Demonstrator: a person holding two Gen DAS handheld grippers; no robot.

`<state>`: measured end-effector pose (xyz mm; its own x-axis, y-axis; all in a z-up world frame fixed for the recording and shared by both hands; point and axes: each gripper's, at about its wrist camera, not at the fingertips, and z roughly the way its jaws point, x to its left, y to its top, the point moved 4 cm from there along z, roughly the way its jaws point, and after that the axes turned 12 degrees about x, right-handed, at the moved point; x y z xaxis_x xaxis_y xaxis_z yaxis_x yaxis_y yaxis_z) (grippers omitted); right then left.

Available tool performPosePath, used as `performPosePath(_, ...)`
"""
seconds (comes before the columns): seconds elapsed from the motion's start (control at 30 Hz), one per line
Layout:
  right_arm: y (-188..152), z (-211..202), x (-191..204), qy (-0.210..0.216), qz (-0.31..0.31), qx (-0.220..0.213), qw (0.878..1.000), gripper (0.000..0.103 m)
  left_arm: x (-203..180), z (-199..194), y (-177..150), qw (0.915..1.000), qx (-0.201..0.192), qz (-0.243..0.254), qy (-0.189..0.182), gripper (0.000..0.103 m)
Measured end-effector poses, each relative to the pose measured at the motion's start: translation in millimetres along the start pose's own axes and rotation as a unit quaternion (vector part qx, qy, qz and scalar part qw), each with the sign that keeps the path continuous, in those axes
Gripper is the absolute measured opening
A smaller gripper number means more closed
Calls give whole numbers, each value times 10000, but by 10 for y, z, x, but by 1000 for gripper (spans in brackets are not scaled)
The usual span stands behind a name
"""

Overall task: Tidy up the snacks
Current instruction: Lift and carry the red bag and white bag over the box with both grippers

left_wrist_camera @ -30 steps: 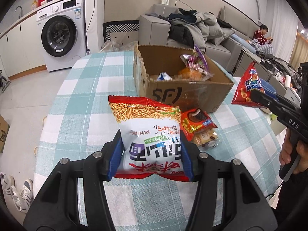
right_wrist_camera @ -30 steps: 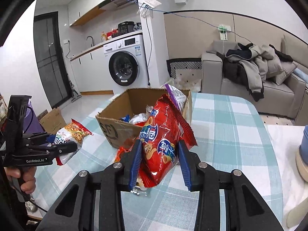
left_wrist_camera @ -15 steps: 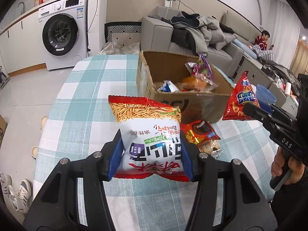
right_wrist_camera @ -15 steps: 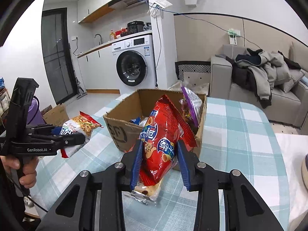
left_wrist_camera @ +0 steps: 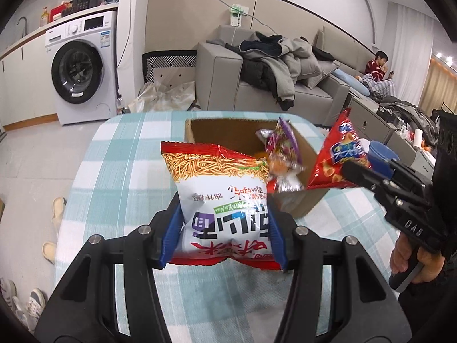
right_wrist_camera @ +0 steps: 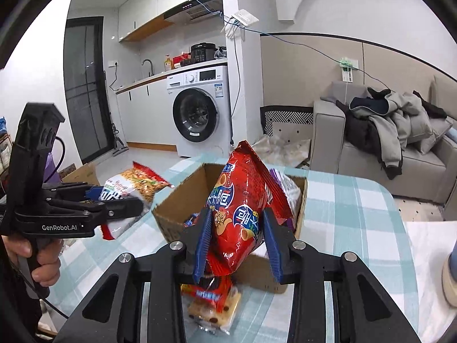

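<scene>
So on the left, the left gripper [left_wrist_camera: 225, 228] has its blue pads pinched against both sides of a white and red noodle-snack bag [left_wrist_camera: 222, 200], held up off the checked tablecloth [left_wrist_camera: 120, 148] just in front of the cardboard box [left_wrist_camera: 311, 200]. Jaws are only a bit apart, about the bag's width. From the other camera you can see that same bag [right_wrist_camera: 134, 185] sticking out of the left gripper [right_wrist_camera: 125, 203], to the left of the box [right_wrist_camera: 171, 211]. Box sits open with a purple packet [left_wrist_camera: 282, 140] poking up inside. Moving right, the right gripper [right_wrist_camera: 237, 243] is clamped tight on a red chip bag [right_wrist_camera: 242, 203], squeezing its lower end, bag tilted up over the box's near edge. Under that gripper a small red cookie pack [right_wrist_camera: 211, 300] lies on the cloth. Far right, a hand [left_wrist_camera: 411, 263] grips the right gripper's handle
</scene>
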<state>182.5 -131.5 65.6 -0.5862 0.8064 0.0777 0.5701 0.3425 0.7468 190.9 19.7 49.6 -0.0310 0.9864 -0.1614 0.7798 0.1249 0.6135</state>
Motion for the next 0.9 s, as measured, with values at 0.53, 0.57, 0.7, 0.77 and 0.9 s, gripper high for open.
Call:
performPosePath(0.53,351,457,-25,-166,-247,206,9993,35,-251,523,646,9997,132,198,2,50)
performPosePath(0.57,359,494,-26,-180,-268,233,9992,35,-249,572,660,9997,167,191,-9,50)
performPosePath(0.7,367,658,-42,-185,-319,370,9986,35,-248,769,672,9993,306,186,44,50)
performPosePath(0.77,357,726,-48,-199,-334,431,9983,36,-263,868,663,9990,378,222,50,50)
performPosePath(0.9,344,835,-103,-190,-290,506,9981,36,-250,1003,642,9987,427,250,91,50)
